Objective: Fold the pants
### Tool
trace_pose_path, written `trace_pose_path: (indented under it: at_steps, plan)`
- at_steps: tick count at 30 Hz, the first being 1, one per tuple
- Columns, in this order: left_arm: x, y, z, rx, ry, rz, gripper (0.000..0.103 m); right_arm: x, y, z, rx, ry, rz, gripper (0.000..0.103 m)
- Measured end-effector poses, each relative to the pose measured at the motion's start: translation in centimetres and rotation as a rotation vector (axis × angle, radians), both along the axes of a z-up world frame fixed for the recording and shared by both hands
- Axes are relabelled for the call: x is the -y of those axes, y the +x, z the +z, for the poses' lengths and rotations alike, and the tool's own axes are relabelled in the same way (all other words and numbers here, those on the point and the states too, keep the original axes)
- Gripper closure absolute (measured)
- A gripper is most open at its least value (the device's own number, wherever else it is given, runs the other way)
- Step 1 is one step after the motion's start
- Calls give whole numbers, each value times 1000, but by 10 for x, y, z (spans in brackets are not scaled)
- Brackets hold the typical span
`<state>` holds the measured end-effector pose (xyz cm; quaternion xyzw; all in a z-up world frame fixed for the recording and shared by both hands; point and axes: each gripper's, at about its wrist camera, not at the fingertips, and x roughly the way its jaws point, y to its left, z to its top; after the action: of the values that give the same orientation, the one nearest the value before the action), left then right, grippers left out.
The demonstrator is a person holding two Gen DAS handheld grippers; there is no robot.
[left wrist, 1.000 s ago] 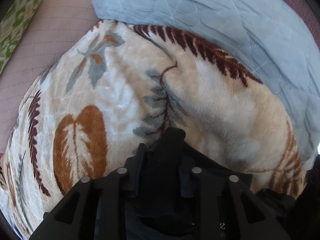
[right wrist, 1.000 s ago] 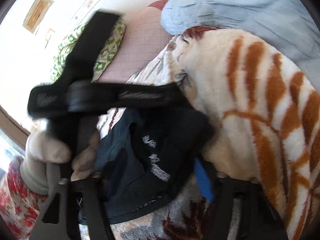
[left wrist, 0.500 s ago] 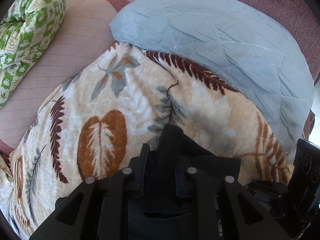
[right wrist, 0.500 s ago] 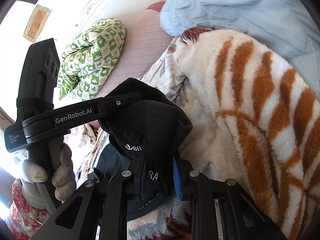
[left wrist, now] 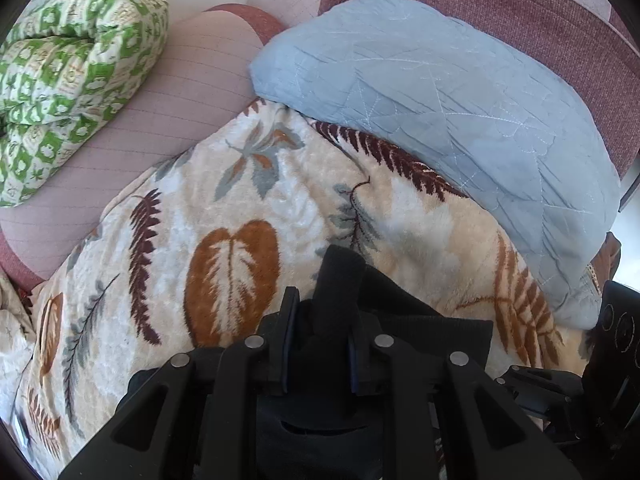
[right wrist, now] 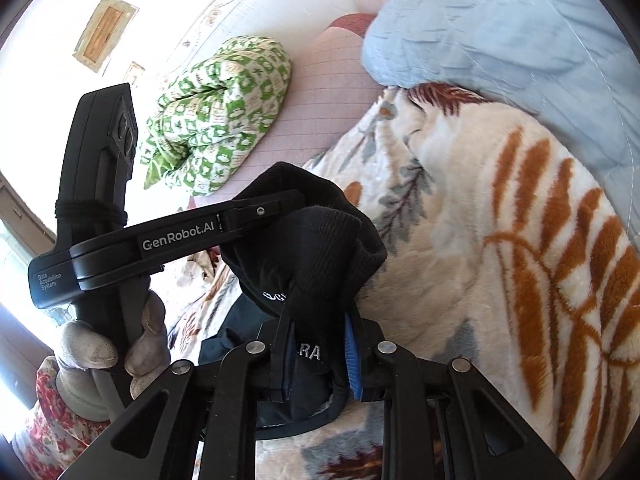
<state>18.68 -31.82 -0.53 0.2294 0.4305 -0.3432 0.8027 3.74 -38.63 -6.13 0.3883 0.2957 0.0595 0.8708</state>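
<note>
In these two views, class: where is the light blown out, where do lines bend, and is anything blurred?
Right wrist view: wall at upper left is blown out; black pants lose detail. Left wrist view: even light, sofa back curves with the fisheye. Both views are sharp, with dark corners.

Black pants (left wrist: 340, 280), leaf-print cream blanket (left wrist: 224, 216), pale-blue pillow (left wrist: 460, 100)

Bright daylight, window side blown out, perhaps; sharp frames, fisheye-bent edges.
</note>
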Motion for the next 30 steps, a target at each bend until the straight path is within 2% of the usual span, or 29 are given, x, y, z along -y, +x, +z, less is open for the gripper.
trace_pose_path:
  at_steps: [12,17,24,30]
  plan:
    - [-40,-10,7,16,10,95,84,-36,-2,9,15,-53,80,80]
    - [-50,-14,9,19,10,113,84,-46,-4,12,19,-47,113,80]
    - [-70,-32,9,21,9,111,84,-73,-19,18,4,-104,164,80]
    - [-104,-28,20,-15,-61,172,84,-95,-17,32,-4,-154,200,80]
